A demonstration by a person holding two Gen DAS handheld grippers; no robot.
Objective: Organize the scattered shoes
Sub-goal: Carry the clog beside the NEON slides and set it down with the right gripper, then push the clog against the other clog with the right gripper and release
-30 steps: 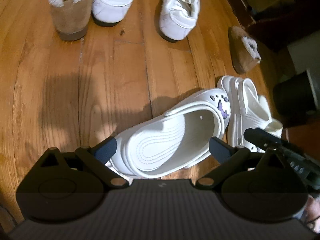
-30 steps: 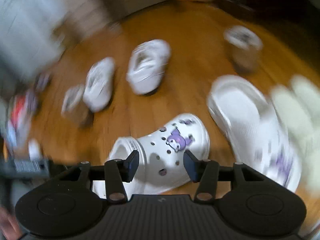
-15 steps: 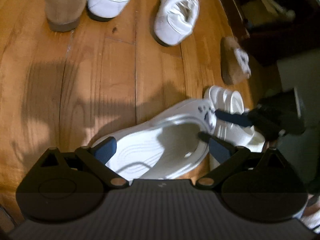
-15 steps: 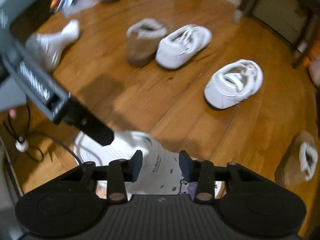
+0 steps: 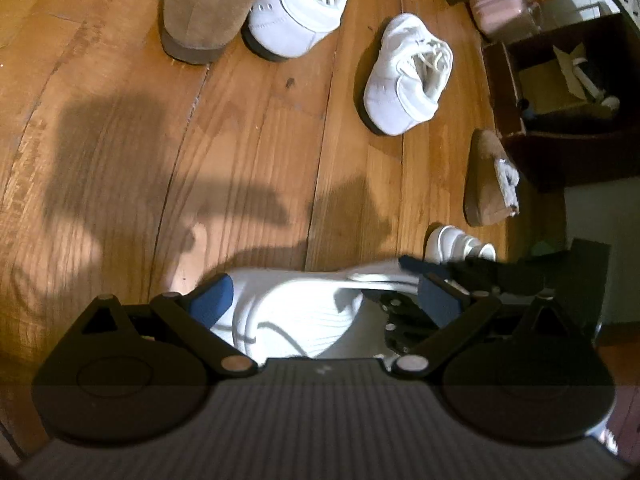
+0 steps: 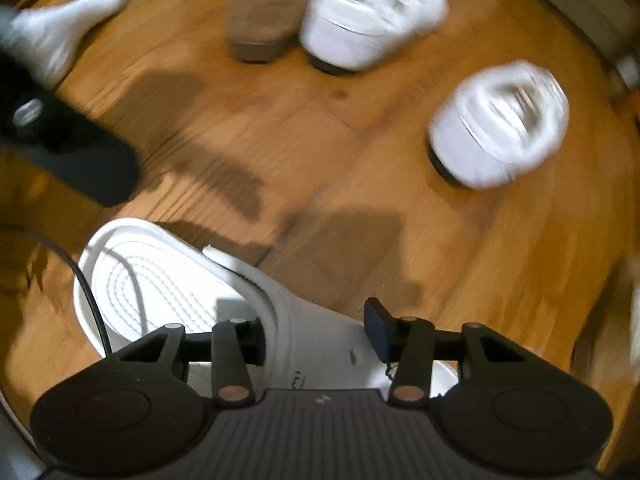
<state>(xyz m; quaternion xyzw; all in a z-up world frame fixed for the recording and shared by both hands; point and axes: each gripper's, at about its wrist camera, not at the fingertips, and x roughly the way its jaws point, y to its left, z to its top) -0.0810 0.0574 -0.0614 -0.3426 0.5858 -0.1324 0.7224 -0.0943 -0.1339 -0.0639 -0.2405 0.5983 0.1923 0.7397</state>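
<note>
Left wrist view: left gripper (image 5: 324,300), jaws wide, straddles a white ridged-footbed foam clog (image 5: 296,316) on the wooden plank floor (image 5: 240,140). Right gripper (image 6: 316,332) is closing across its sidewall (pads not visibly seated); a shallow bite could let it slip.

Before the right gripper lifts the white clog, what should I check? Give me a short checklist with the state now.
1. White clog between the right gripper fingers: ok.
2. Jaws fully closed on the clog's side wall: not ok, closing now.
3. Left gripper open, not clamping the clog: ok.
4. Black cable free of the clog: not ok, it lies across the footbed.
5. Second white clog clear of the lift: cannot tell.
</note>
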